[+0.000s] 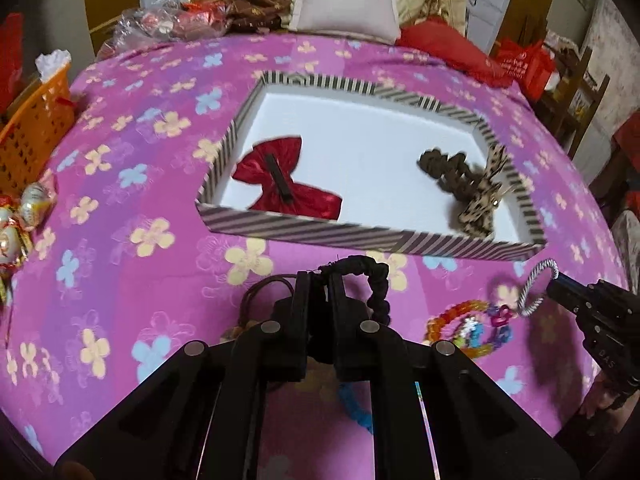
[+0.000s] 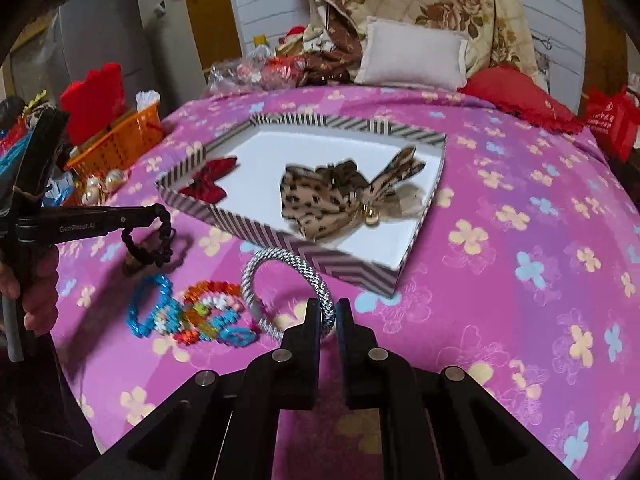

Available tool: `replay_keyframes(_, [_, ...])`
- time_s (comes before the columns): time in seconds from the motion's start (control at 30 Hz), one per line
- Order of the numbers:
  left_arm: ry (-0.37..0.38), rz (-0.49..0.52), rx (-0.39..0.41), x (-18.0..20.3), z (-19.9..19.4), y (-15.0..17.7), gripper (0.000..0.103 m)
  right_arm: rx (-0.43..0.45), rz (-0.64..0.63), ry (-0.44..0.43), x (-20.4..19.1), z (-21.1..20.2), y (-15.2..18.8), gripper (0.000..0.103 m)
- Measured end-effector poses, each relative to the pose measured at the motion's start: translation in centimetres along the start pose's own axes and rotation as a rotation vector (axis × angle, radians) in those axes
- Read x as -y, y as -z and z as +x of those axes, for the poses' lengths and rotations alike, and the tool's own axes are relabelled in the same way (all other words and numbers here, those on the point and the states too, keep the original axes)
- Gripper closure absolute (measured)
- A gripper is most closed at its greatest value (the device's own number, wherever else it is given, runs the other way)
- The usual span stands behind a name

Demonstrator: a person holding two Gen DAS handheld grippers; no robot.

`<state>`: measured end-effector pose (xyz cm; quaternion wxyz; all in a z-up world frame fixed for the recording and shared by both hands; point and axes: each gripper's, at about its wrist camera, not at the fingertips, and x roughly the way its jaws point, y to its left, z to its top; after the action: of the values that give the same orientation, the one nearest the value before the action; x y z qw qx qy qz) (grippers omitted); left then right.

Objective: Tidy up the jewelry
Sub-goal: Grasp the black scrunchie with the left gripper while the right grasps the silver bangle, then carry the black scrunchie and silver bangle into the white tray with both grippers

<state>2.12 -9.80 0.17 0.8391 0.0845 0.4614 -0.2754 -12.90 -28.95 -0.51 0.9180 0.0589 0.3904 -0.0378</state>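
A striped box (image 1: 280, 230) (image 2: 320, 258) with a white floor lies on the pink bedspread. In it are a red bow clip (image 1: 288, 180) (image 2: 206, 182) and leopard-print hair pieces (image 1: 476, 192) (image 2: 320, 200). My left gripper (image 1: 320, 280) is shut on a black scrunchie (image 1: 378, 288) (image 2: 150, 236), held just above the spread in front of the box. My right gripper (image 2: 329, 308) (image 1: 554, 282) is shut on a silver braided bangle (image 2: 288, 280) (image 1: 536, 286), held up near the box's front right corner. Bead bracelets (image 2: 196, 316) (image 1: 468, 326) lie on the spread between the grippers.
An orange basket (image 1: 36, 128) (image 2: 120, 140) stands at the bed's left edge with pearly ornaments (image 1: 24, 216) beside it. A white pillow (image 1: 348, 6), a red cushion (image 2: 520, 96) and bundled fabrics lie at the bed's far end. A brown item (image 1: 248, 320) lies under my left gripper.
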Motion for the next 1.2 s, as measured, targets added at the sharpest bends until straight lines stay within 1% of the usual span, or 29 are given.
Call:
replay_keyframes(0.23, [-0.007, 0.006, 0.048, 0.5, -2.8, -0.5, 0.095, 0.038, -0.015, -0.006, -0.6, -1.6, -0.9, 0.096])
replay_keyframes(0.3, [-0.015, 0.013, 0.057, 0.7, -3.2, -0.5, 0.095, 0.039, -0.016, 0.001, -0.5, -1.7, -1.0, 0.096])
replay_keyframes(0.4, [-0.020, 0.018, 0.061, 1.2, -3.6, -0.4, 0.095, 0.031, 0.007, -0.014, 0.2, -1.6, -0.7, 0.096])
replay_keyframes(0.47, [-0.019, 0.019, 0.058, 1.4, -3.6, -0.1, 0.095, 0.001, 0.012, 0.005, 0.6, -0.9, -0.3, 0.096])
replay_keyframes(0.6, [-0.016, 0.016, 0.049, 1.6, -3.3, 0.2, 0.095, -0.079, 0.038, 0.000, 1.2, 1.6, 0.5, 0.096])
replay_keyframes(0.67, [-0.015, 0.010, 0.045, 1.7, -3.2, 0.3, 0.095, -0.098, 0.041, 0.021, 1.4, 2.6, 0.7, 0.096])
replay_keyframes(0.77, [-0.016, 0.010, 0.041, 1.7, -3.0, 0.4, 0.095, -0.098, 0.051, 0.036, 1.9, 3.4, 0.6, 0.095])
replay_keyframes(0.83, [-0.019, 0.009, 0.037, 1.6, -3.0, 0.4, 0.095, -0.101, 0.048, 0.048, 2.1, 3.7, 0.4, 0.092])
replay_keyframes(0.87, [-0.021, 0.008, 0.037, 1.5, -2.9, 0.5, 0.095, -0.100, 0.047, 0.053, 2.2, 3.8, 0.4, 0.085])
replay_keyframes(0.9, [-0.022, 0.005, 0.035, 1.4, -2.9, 0.5, 0.095, -0.098, 0.048, 0.053, 2.2, 3.8, 0.3, 0.073])
replay_keyframes(0.97, [-0.022, -0.004, 0.032, 1.3, -2.7, 0.5, 0.095, -0.100, 0.051, 0.050, 2.4, 4.0, 0.3, 0.063])
replay_keyframes(1.0, [-0.023, -0.008, 0.030, 1.2, -2.6, 0.5, 0.095, -0.112, 0.052, 0.041, 2.4, 4.3, 0.4, 0.062])
replay_keyframes(1.07, [-0.022, -0.013, 0.027, 1.2, -2.5, 0.5, 0.095, -0.106, 0.040, 0.047, 2.2, 4.5, 0.3, 0.063])
replay_keyframes(1.1, [-0.022, -0.015, 0.025, 1.2, -2.4, 0.5, 0.095, -0.103, 0.031, 0.053, 2.1, 4.5, 0.4, 0.069])
replay_keyframes(1.17, [-0.020, -0.019, 0.023, 1.2, -2.4, 0.5, 0.095, -0.107, 0.011, 0.055, 1.9, 4.5, 0.5, 0.089])
replay_keyframes(1.2, [-0.019, -0.020, 0.022, 1.3, -2.4, 0.5, 0.095, -0.112, 0.006, 0.045, 1.9, 4.3, 0.5, 0.096])
